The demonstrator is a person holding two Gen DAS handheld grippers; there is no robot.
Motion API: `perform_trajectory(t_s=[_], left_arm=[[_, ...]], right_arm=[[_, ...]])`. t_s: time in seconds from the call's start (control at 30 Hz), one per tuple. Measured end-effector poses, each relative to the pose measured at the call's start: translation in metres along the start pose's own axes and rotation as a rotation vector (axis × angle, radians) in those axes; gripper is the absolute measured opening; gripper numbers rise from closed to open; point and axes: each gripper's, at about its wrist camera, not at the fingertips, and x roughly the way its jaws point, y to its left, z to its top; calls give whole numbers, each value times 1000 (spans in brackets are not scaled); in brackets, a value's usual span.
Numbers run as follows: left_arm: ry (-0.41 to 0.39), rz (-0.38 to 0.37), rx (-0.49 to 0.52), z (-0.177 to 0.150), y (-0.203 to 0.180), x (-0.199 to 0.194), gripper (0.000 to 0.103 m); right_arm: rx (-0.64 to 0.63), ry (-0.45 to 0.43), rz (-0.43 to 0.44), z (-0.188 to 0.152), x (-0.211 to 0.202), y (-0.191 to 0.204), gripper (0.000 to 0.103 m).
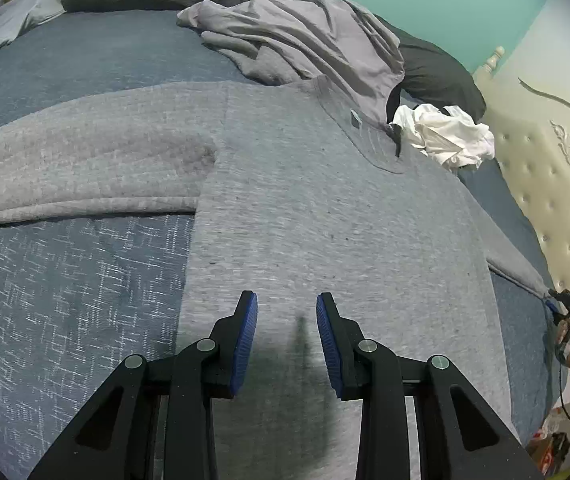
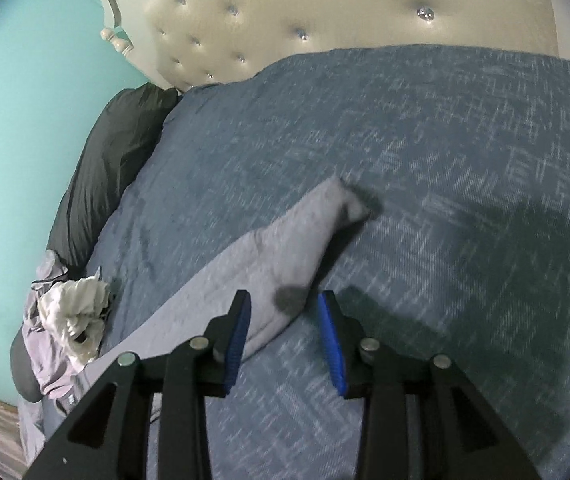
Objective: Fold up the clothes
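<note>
Lying flat under both part-open, empty jaws: grey sweatshirt (image 1: 325, 220), sleeve (image 2: 285, 248) below right gripper (image 2: 283, 336).

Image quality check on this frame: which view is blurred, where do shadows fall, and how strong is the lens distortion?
Left wrist view: sharp; the left gripper casts a dark shadow on the grey sweatshirt. Right wrist view: motion-blurred bedspread weave; gripper shadows darken the sleeve and the bedspread at right. Both views: strong fisheye bowing, black corners.
</note>
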Motion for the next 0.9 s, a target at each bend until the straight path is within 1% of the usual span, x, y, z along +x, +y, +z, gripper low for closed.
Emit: perform_trajectory(t_s=[0.17,0.33,0.4,0.43,0.5,0.6,0.77,0.9], left_arm=[[-8,7,5,-3,-2,0,34],[-2,10,8,-5,-4,1,34],[-3,15,13,-6,-6,1,34],[-5,19,18,-6,-7,0,34],[-10,16,18,-7,-7,-1,34],[-12,9,11,-7,-8,-2,34],[-17,3,13,-7,-9,-7,34],[-28,0,1,-6,-7,-14,34]], right_arm=[[-26,-1,-26,5,20,2,35],[-26,-25,-23,10,24,-2,35],[-46,-25,-30,13,27,2,29],[-66,-22,-36,15,29,5,20],[-130,-32,-53,16,27,15,10],[-169,-60,-39,17,19,23,7],[-229,-100,-16,20,5,39,6],[-259,-125,28,23,-12,59,6]])
